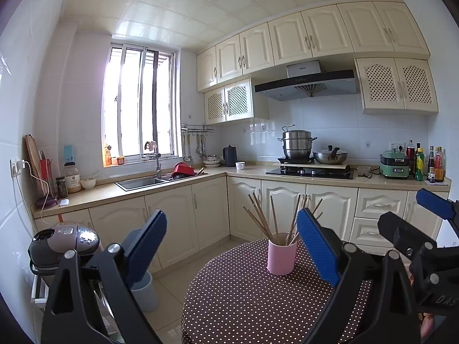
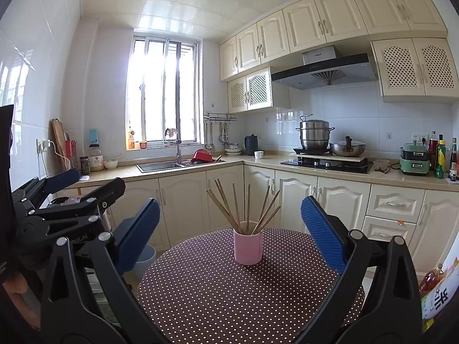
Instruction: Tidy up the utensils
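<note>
A pink cup (image 1: 281, 253) (image 2: 248, 246) stands upright on a round table under a brown polka-dot cloth (image 1: 243, 301) (image 2: 218, 301). Several wooden chopsticks (image 1: 262, 218) (image 2: 229, 206) fan out of the cup. My left gripper (image 1: 232, 243) hangs open above the table's near-left side, with nothing between its blue pads (image 1: 149, 240); the cup stands just inside its right finger. My right gripper (image 2: 231, 229) is open too, and the cup is centred ahead between its fingers. Each gripper shows at the edge of the other's view, the right gripper (image 1: 407, 212) and the left gripper (image 2: 100, 179), side by side.
A rice cooker (image 1: 64, 240) on a rack and a pale blue bin (image 1: 145, 292) stand left of the table. Cream cabinets, a sink (image 1: 143, 183) and a stove with pots (image 1: 309, 170) line the far walls. A bag holding a bottle (image 2: 436, 283) sits at the right.
</note>
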`<state>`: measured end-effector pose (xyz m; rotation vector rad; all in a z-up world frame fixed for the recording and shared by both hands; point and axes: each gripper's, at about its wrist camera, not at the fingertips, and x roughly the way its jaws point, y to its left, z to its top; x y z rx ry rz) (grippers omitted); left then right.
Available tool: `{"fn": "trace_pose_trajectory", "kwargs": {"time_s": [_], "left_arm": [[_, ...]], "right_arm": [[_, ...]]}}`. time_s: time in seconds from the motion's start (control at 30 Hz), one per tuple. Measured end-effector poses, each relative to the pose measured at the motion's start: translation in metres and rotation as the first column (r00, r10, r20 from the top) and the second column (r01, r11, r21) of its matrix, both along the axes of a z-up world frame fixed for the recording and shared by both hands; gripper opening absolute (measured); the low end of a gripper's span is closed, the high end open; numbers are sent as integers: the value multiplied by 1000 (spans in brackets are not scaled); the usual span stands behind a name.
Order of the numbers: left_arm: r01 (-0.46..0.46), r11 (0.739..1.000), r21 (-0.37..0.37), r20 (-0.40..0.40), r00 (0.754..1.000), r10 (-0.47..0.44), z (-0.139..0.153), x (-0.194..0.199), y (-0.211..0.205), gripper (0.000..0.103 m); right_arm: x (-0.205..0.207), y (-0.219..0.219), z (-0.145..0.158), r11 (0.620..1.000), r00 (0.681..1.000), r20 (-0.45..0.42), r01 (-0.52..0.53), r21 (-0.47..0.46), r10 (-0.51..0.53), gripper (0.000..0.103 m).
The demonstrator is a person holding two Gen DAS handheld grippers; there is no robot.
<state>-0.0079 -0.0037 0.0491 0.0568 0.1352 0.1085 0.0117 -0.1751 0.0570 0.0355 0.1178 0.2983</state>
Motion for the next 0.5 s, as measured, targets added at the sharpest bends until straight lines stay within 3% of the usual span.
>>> {"fn": "trace_pose_trajectory", "kwargs": {"time_s": [0.5], "left_arm": [[0, 1000, 1, -2, 1000, 0, 0, 1, -2, 90]], "right_arm": [[0, 1, 0, 1000, 1000, -3, -1, 0, 1, 97]]}}
